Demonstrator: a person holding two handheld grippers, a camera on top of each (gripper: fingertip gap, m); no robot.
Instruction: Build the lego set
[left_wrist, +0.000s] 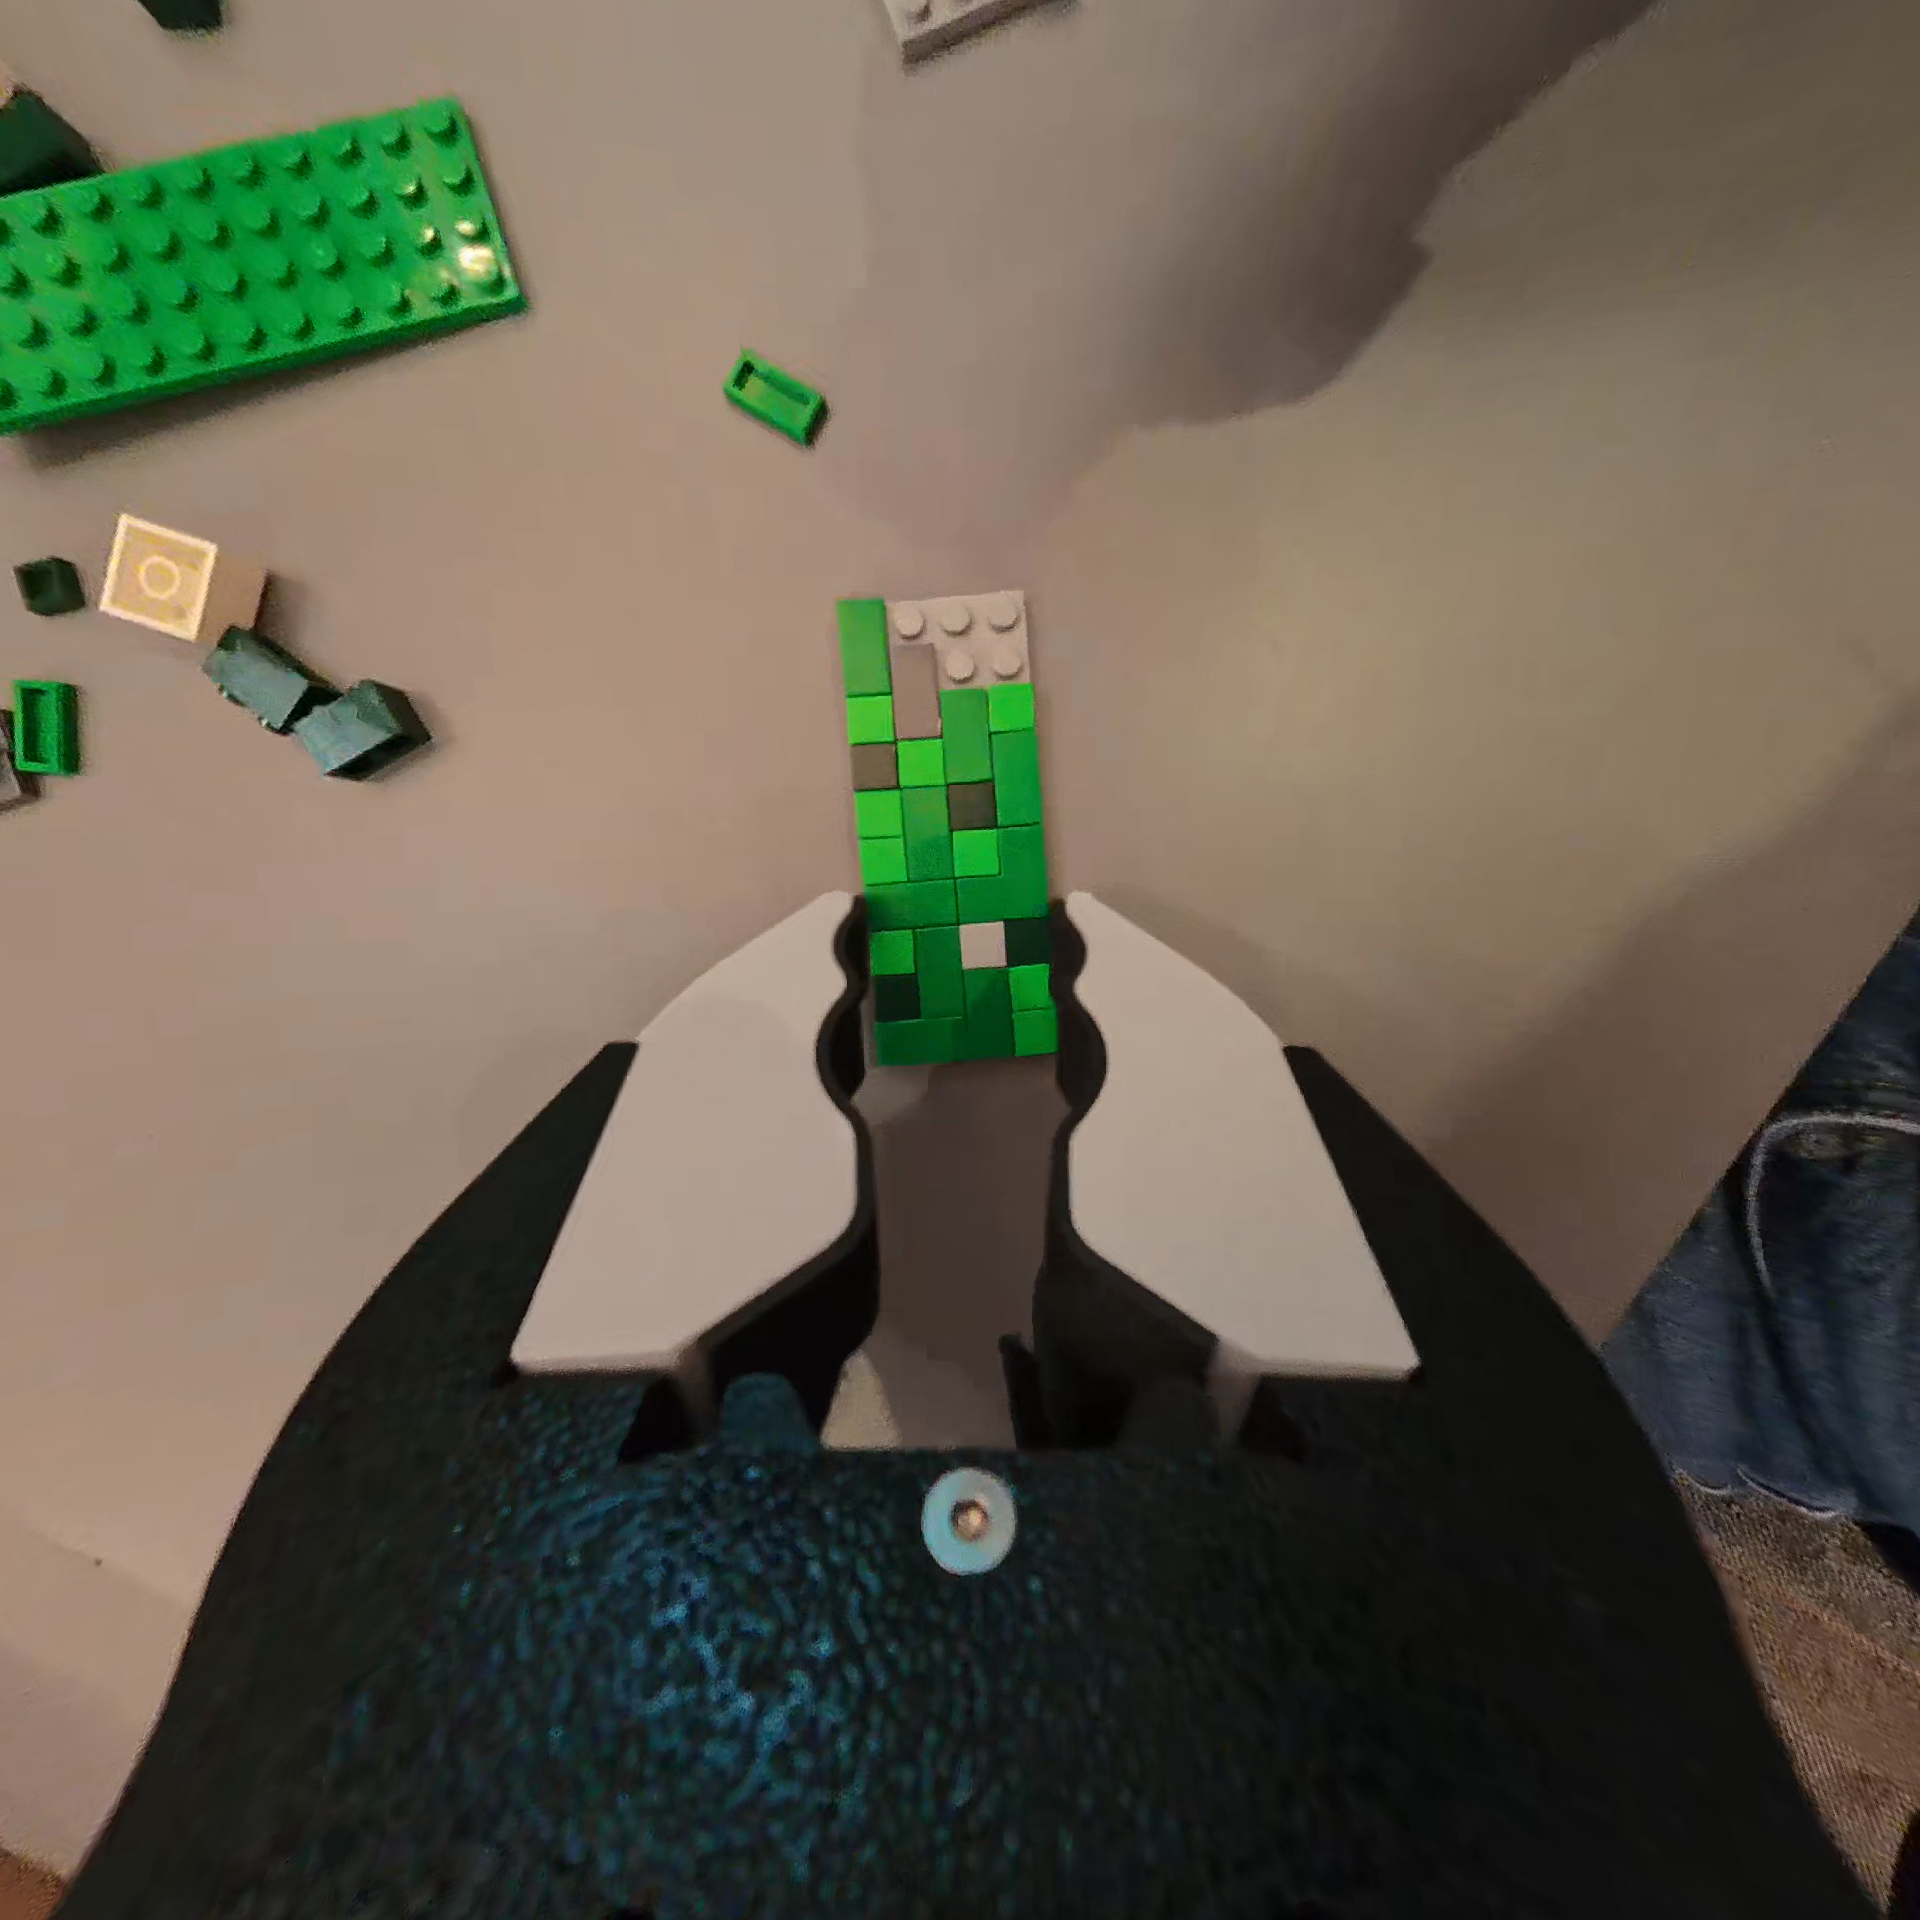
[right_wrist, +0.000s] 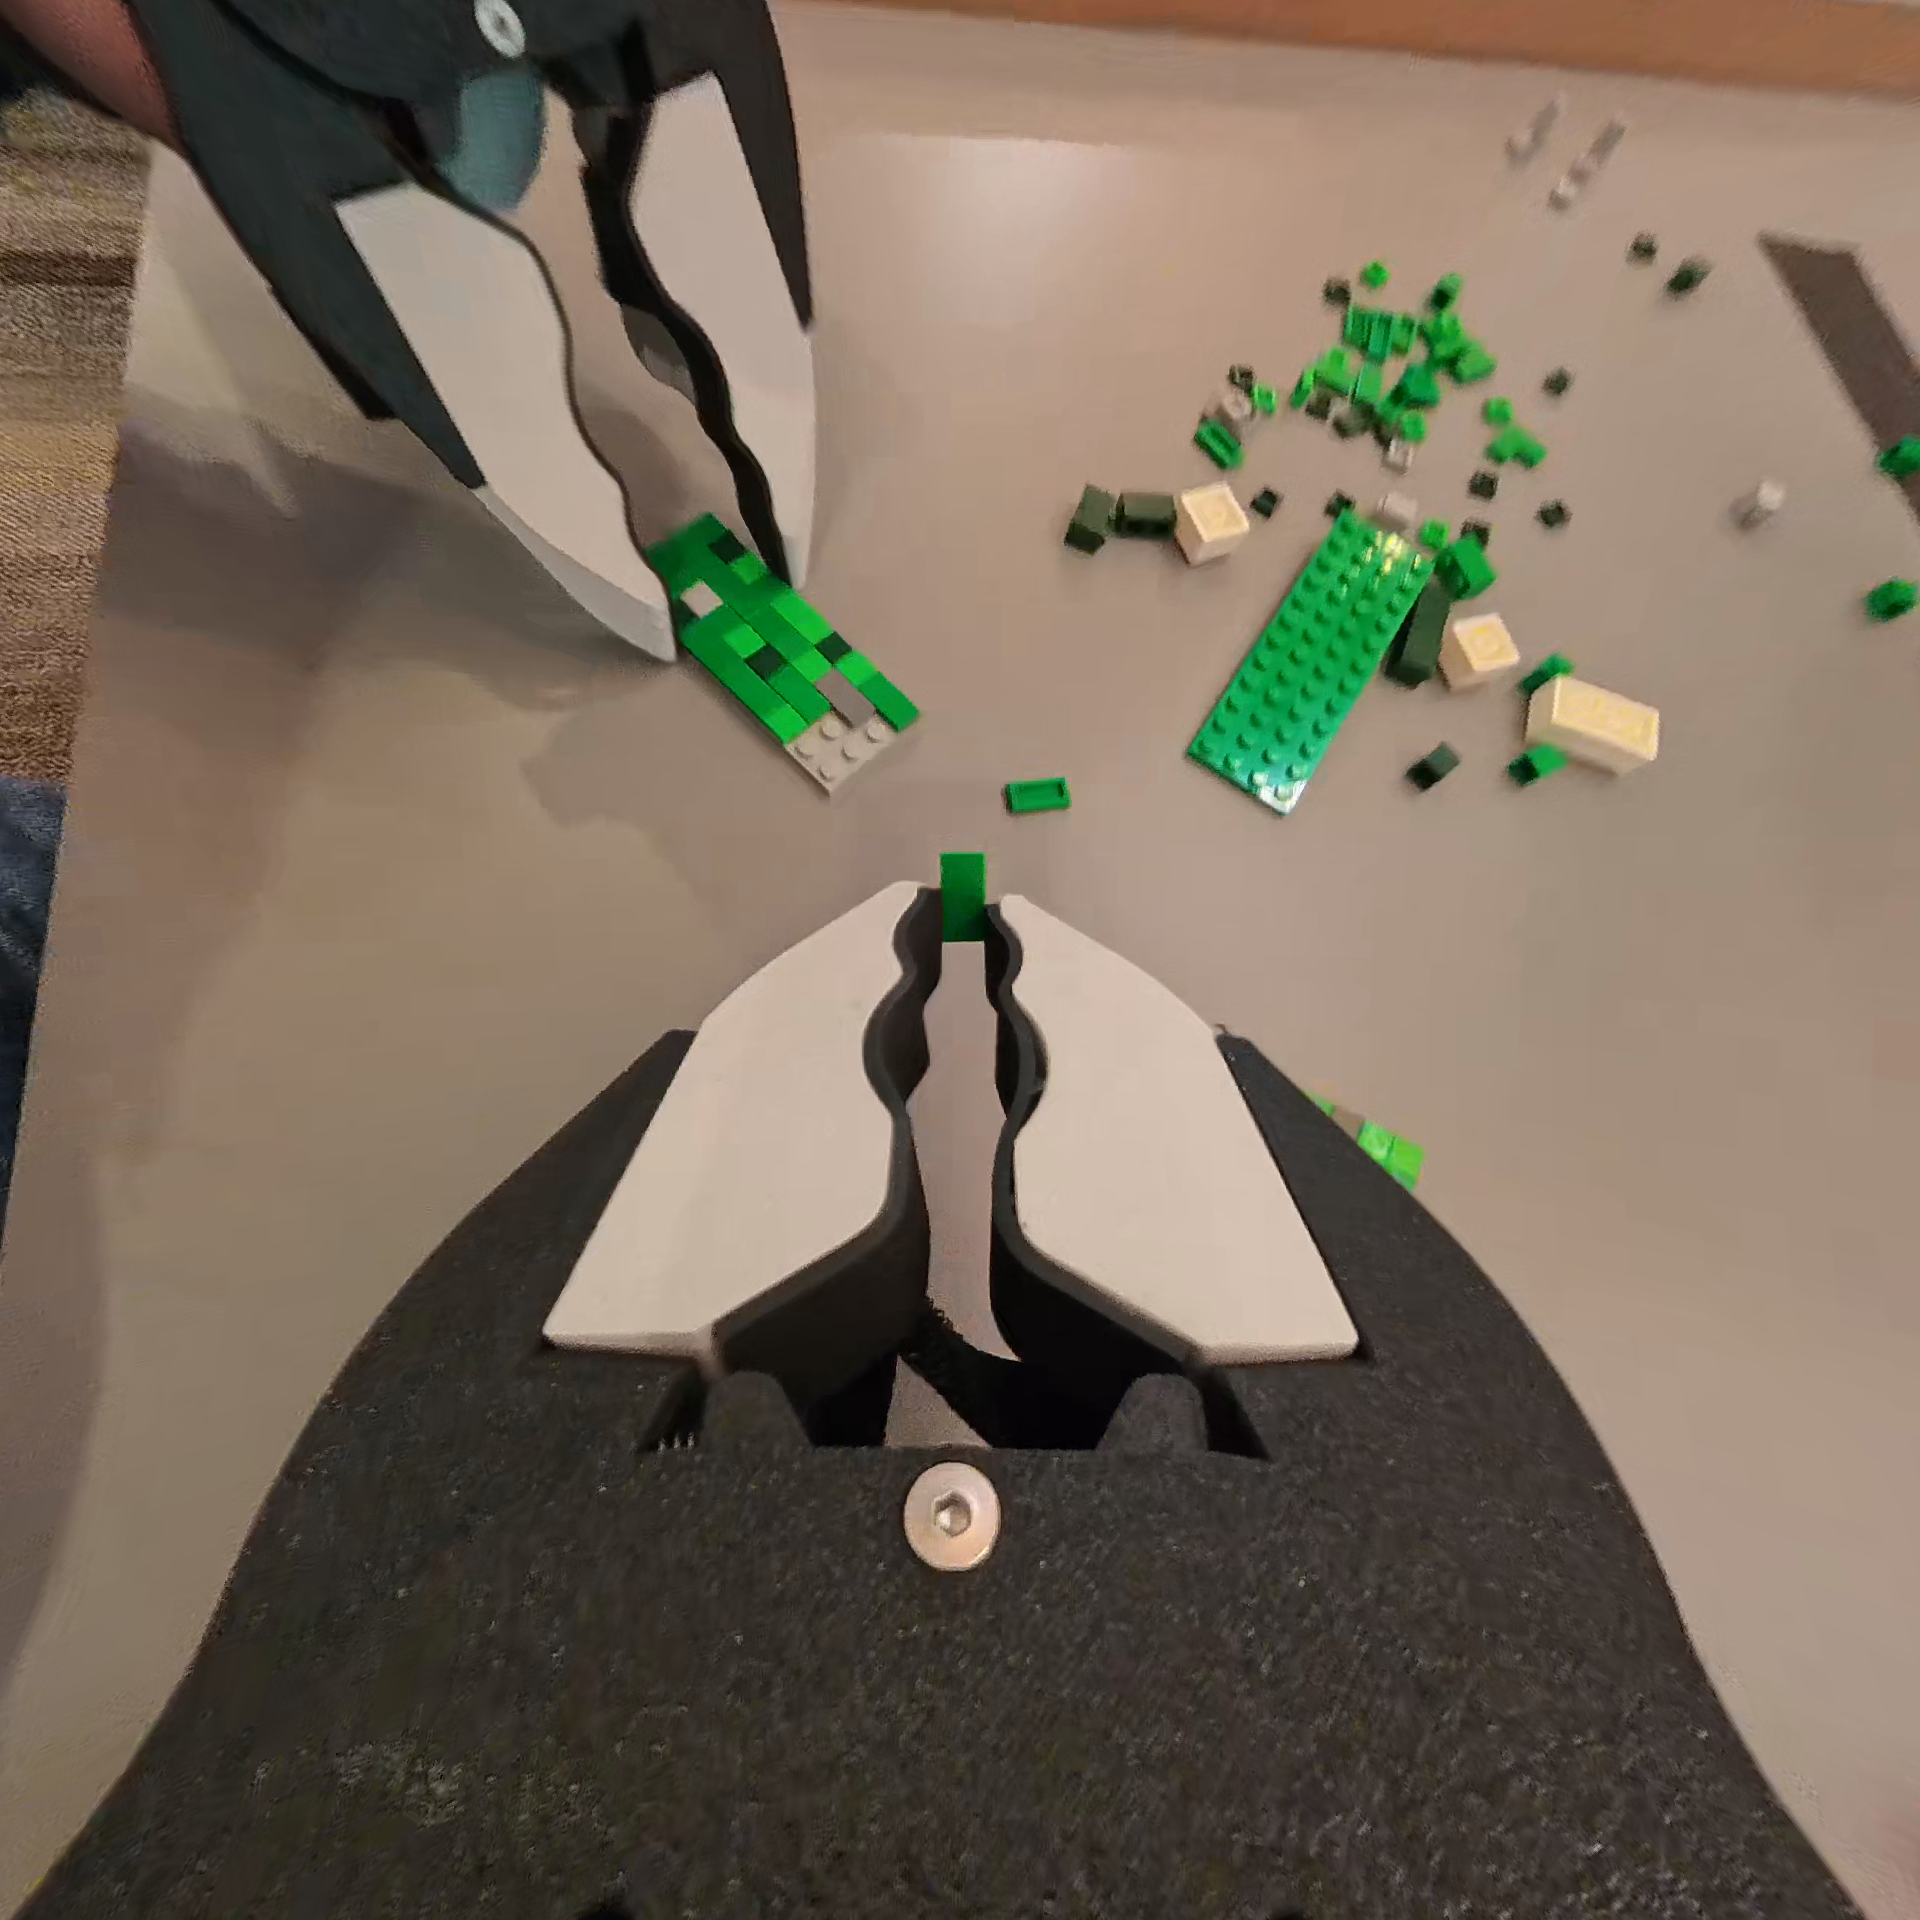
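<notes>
Two grippers: the left gripper (right_wrist: 727, 582) and the right gripper (right_wrist: 961, 904). One long grey plate covered in a mosaic of green tiles (left_wrist: 951, 831), with five bare studs at its far end. One large green studded baseplate (right_wrist: 1320, 665). Three cream bricks (right_wrist: 1210, 523) (right_wrist: 1481, 649) (right_wrist: 1590, 722). One green tile (right_wrist: 961, 896) in the right gripper and one loose green tile (right_wrist: 1037, 795) just beyond it. The far-right heap of small green pieces (right_wrist: 1392, 364) is too jumbled to count.
</notes>
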